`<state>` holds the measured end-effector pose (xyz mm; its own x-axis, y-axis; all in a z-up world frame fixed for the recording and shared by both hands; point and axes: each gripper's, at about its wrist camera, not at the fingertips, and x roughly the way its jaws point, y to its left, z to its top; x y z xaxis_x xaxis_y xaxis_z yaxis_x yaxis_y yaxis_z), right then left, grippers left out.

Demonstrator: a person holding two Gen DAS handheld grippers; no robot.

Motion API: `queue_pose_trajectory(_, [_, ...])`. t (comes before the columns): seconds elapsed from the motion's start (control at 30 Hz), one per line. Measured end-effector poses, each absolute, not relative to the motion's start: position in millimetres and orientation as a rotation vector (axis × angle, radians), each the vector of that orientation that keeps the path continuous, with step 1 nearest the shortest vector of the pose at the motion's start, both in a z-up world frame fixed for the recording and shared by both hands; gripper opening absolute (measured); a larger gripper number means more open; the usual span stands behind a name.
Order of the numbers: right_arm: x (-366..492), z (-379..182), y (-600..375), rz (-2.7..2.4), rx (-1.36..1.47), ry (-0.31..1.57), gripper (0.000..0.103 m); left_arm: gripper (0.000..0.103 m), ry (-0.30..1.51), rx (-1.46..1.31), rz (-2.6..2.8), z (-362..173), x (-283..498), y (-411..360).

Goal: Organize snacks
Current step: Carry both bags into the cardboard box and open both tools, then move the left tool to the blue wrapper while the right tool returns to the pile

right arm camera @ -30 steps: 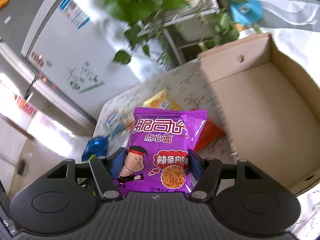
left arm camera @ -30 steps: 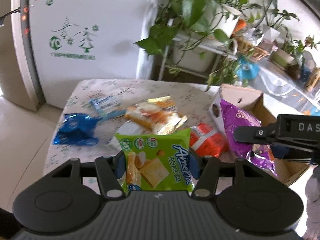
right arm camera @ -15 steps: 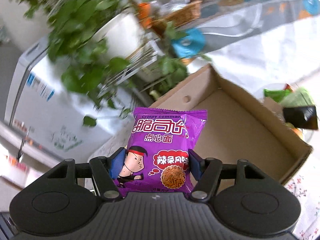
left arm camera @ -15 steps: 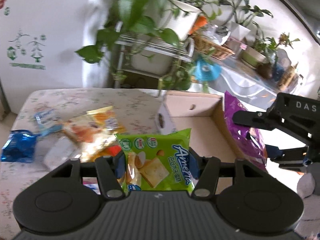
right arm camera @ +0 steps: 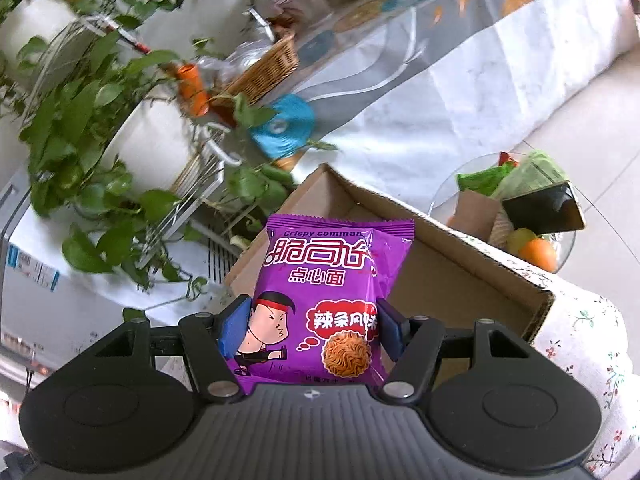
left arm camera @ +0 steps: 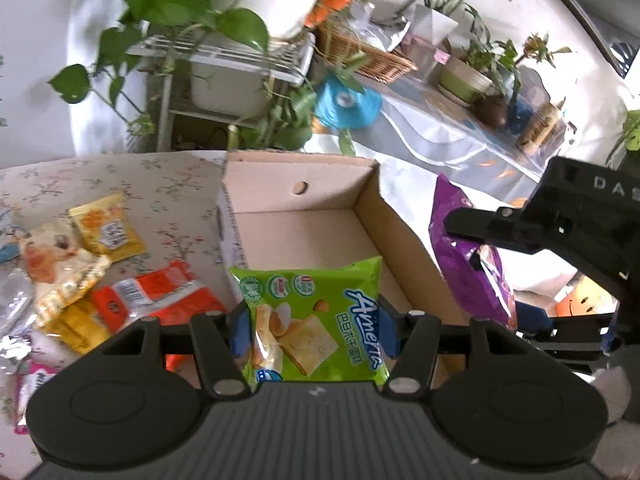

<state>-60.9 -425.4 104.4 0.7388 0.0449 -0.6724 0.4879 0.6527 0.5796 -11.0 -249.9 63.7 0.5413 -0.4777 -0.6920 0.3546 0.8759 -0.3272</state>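
My left gripper (left arm camera: 314,330) is shut on a green cracker packet (left arm camera: 316,320), held over the near end of an open cardboard box (left arm camera: 298,222) that looks empty inside. My right gripper (right arm camera: 312,330) is shut on a purple noodle snack packet (right arm camera: 332,300), held above the same cardboard box (right arm camera: 448,268). In the left wrist view that purple packet (left arm camera: 464,260) hangs just outside the box's right wall, pinched by the right gripper (left arm camera: 480,248). Left of the box lie loose snacks: a yellow packet (left arm camera: 106,230), a cream packet (left arm camera: 52,262) and a red packet (left arm camera: 156,292).
The flowered tablecloth (left arm camera: 172,188) carries the box and snacks. Behind it stand potted plants on a white rack (left arm camera: 224,60) and a long covered bench (left arm camera: 460,132) with pots and a basket. A glass bowl of fruit (right arm camera: 532,236) sits past the box's right side.
Both grippers have swung right from the snack pile to the cardboard box, each keeping its packet. The right gripper has also rolled, so the box now sits tilted behind the purple packet.
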Motion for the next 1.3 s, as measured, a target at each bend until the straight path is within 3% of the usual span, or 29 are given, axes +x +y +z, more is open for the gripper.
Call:
queue_pose_trajectory(0.1, [-61,101,-432,-0.312,0.869,0.711,0.072,0.062,0.879,-0.179,-0.520,59,-7,-257])
queue_pose_trajectory(0.17, [-61,98,-434,-0.327,0.883,0.718,0.073,0.072,0.892,-0.195,-0.516,55,-5,-259])
queue_pose_trajectory(0.23, [-61,97,-435,-0.336,0.895,0.715,0.075,0.076,0.896,-0.204,-0.525,52,-5,-259])
queue_pose_trajectory(0.33, [-62,98,-435,-0.347,0.899,0.714,0.085,0.085,0.886,-0.197,-0.527,54,-5,-257])
queue_pose_trajectory(1.3, [-28,101,-369,-0.112,0.648,0.789,0.089,0.087,0.857,-0.130,-0.364,70,0,-128])
